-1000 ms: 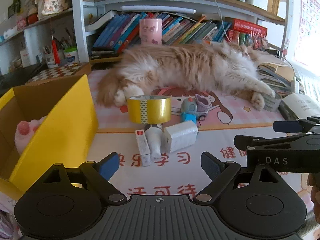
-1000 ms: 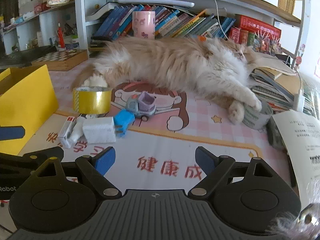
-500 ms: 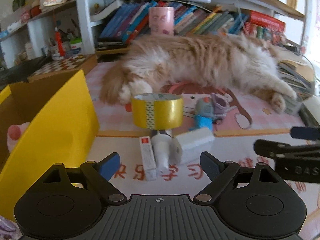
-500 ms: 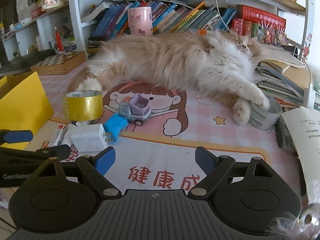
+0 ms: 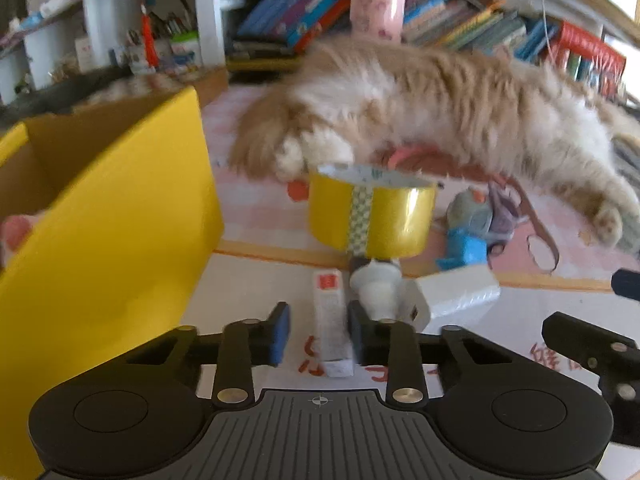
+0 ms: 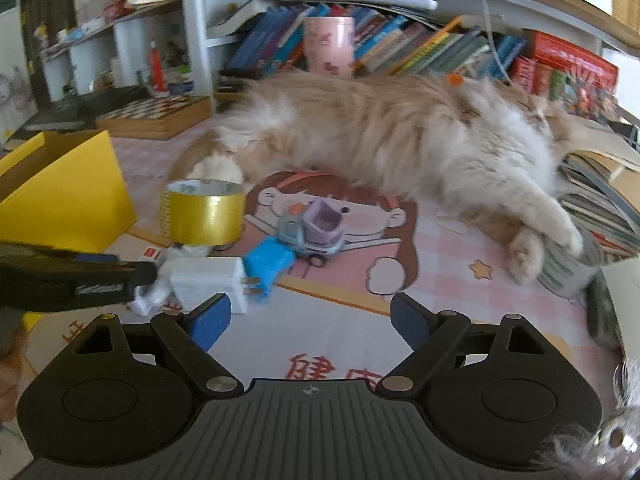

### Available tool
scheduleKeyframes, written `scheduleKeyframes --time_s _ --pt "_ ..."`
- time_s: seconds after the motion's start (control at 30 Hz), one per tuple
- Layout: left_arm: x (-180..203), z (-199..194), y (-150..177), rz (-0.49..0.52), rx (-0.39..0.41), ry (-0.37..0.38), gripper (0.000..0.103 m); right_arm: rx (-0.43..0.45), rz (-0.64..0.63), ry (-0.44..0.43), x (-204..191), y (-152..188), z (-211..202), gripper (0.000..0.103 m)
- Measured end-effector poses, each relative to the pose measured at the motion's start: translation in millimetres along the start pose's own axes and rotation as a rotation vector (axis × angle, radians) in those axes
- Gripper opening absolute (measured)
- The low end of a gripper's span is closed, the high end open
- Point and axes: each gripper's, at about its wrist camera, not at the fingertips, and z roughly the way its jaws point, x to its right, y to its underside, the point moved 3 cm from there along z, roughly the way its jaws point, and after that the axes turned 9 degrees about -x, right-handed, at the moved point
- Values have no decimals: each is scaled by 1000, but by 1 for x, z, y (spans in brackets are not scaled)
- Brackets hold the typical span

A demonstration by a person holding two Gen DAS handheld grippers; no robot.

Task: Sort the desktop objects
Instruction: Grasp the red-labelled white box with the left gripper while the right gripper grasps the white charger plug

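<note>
On cartoon mat (image 6: 448,264): cat (image 6: 400,136), bookshelf (image 6: 420,44) behind.

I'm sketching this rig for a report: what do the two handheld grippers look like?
Both the left gripper and the right gripper are matte black plastic: a ribbed centre plate with a small crosshair mark, round discs either side, silver pivot screws on angled linkage arms, and blue-padded jaws. No cables or sleeves show.

Glossy yellow tape roll (image 5: 372,216) ahead of matt black plastic left gripper (image 5: 318,334), smooth yellow cardboard box (image 5: 120,216) left, fluffy cat (image 5: 440,112) beyond.
</note>
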Motion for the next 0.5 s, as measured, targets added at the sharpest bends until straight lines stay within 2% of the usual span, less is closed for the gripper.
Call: scheduleKeyframes --time_s 0.1,0.2,0.33,0.5 --pt "0 8 2 10 -14 -1 23 -7 -25 -21 -6 -2 4 86" --pt "1 8 2 25 -10 9 13 -12 -40 -40 -11 -3 8 86" --pt "-9 -6 4 -26 11 17 13 -25 -51 -70 -18 -7 15 86" --pt "-16 -39 11 -26 52 48 13 -34 -66 -104 -31 -11 26 86"
